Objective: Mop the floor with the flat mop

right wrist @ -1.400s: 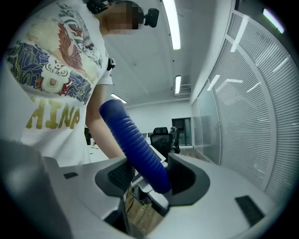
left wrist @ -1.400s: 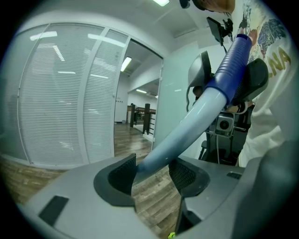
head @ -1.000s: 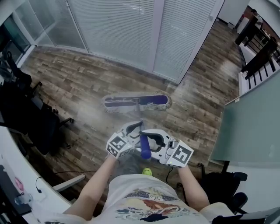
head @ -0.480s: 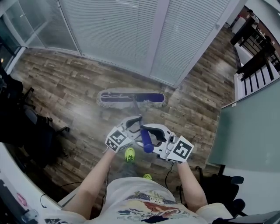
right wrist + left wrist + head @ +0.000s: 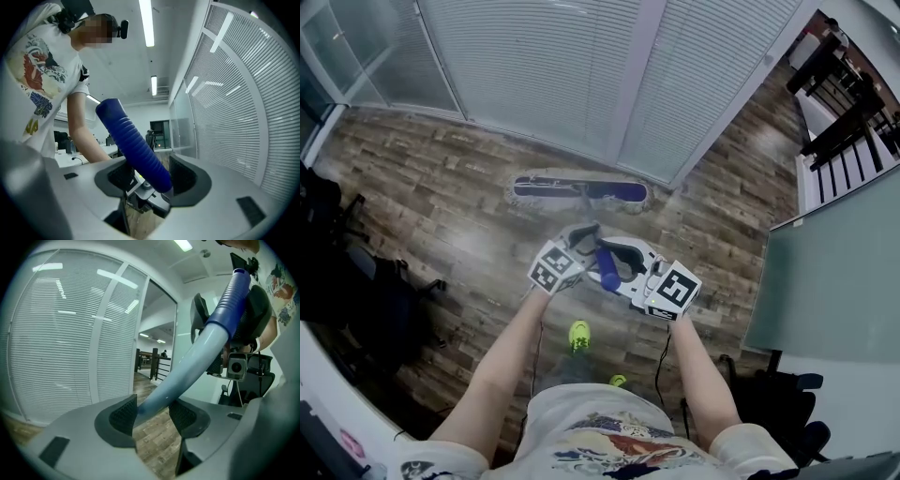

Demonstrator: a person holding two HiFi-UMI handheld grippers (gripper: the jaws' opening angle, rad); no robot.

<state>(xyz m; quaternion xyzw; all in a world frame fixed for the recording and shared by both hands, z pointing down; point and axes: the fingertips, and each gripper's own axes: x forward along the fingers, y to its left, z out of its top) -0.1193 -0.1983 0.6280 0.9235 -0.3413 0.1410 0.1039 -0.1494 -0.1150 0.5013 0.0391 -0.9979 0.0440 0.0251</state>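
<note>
— Where does the flat mop (image 5: 581,190) sit against the tools?

— Its head lies flat on the wooden floor (image 5: 441,178), out ahead of both tools and below them, close to the wall of slatted blinds (image 5: 544,66). The shaft (image 5: 187,366) climbs from the middle of the head back to the tools.

— Which tool has which part?

— The left tool (image 5: 153,414) is clenched on the pale part of the shaft, which passes between its two dark pads. The right tool (image 5: 149,177) grips the ribbed blue grip (image 5: 136,145) at the top end. Its jaws have just eased a shade wider, with the grip between them and pressing the pads.

— How do the two tools stand to each other?

— Just beside one another. The left one is nearer the head, and the right one is further up, nearer the person.

— And which way does the mop run?

— The head's long axis runs crosswise to the tools, left to right in the head view, roughly along the blinds. The shaft runs at right angles to that, slanting up, with its blue end pointing back past the right tool toward the person's chest.
</note>
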